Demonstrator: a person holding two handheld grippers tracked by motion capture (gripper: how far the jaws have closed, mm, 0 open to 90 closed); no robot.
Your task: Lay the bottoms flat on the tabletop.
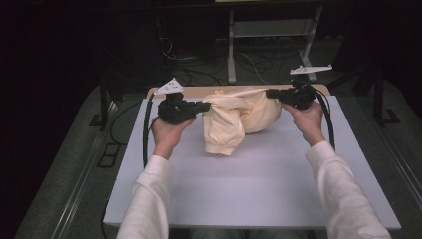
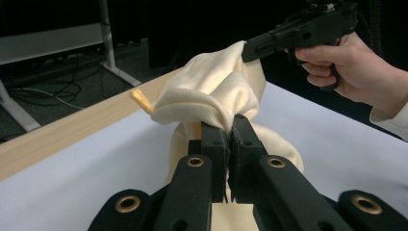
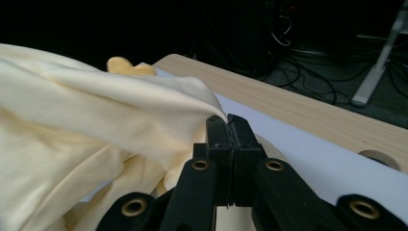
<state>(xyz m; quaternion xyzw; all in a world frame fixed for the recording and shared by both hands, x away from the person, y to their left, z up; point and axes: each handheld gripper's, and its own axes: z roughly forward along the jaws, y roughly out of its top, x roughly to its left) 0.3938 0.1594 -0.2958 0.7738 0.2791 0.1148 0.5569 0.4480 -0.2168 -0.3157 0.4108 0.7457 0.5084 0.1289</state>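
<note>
Garment: a cream-yellow sweatshirt (image 1: 239, 117) hung bunched between the two grippers above the far half of the worktop (image 1: 259, 184), a cuffed sleeve (image 1: 221, 144) drooping onto the white surface.
Left gripper (image 1: 205, 105): jaws were clamped on a fold of the sweatshirt (image 2: 211, 96) at its left end.
Right gripper (image 1: 271, 93): jaws were pressed together on the fabric's edge (image 3: 144, 110) at its right end.
Hands: each held its gripper just above the worktop.

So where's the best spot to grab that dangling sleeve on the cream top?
Probably at the ribbed cuff of the cream top, coming from the near side: it hangs lowest and free, thick enough to pinch, while both grippers, left gripper and right gripper, hold upper edges.
</note>
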